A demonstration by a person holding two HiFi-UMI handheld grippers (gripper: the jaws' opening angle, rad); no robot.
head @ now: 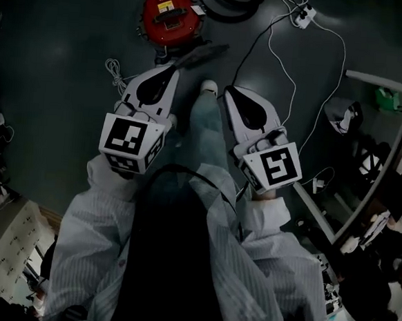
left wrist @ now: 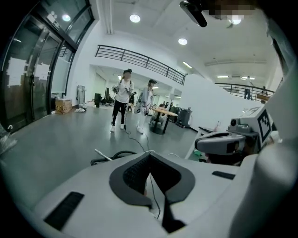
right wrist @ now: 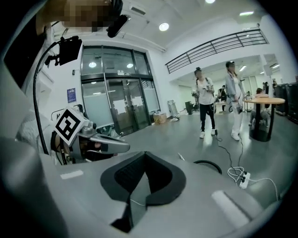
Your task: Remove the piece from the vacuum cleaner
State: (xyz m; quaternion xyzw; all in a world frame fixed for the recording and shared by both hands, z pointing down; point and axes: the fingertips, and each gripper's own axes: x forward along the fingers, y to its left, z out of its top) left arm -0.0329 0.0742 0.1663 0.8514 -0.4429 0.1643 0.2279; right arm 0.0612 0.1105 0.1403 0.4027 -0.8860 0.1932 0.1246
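Observation:
The red vacuum cleaner (head: 172, 17) stands on the dark floor ahead of me, its black hose (head: 231, 3) looping to its right. A dark nozzle piece (head: 199, 54) lies just below the red body. My left gripper (head: 172, 69) points at that nozzle from a short way off, jaws shut and empty. My right gripper (head: 228, 91) is held beside it, also shut with nothing in it. In the left gripper view the closed jaws (left wrist: 150, 157) face the hall, with the hose (left wrist: 114, 155) low on the floor. The right gripper view shows closed jaws (right wrist: 145, 157) too.
A white power strip (head: 304, 15) and its cable (head: 284, 66) trail across the floor to the right. A cluttered desk edge (head: 388, 157) runs along the right side. My shoe (head: 209, 86) is between the grippers. Two people (left wrist: 122, 100) stand far off by a round table (left wrist: 163, 111).

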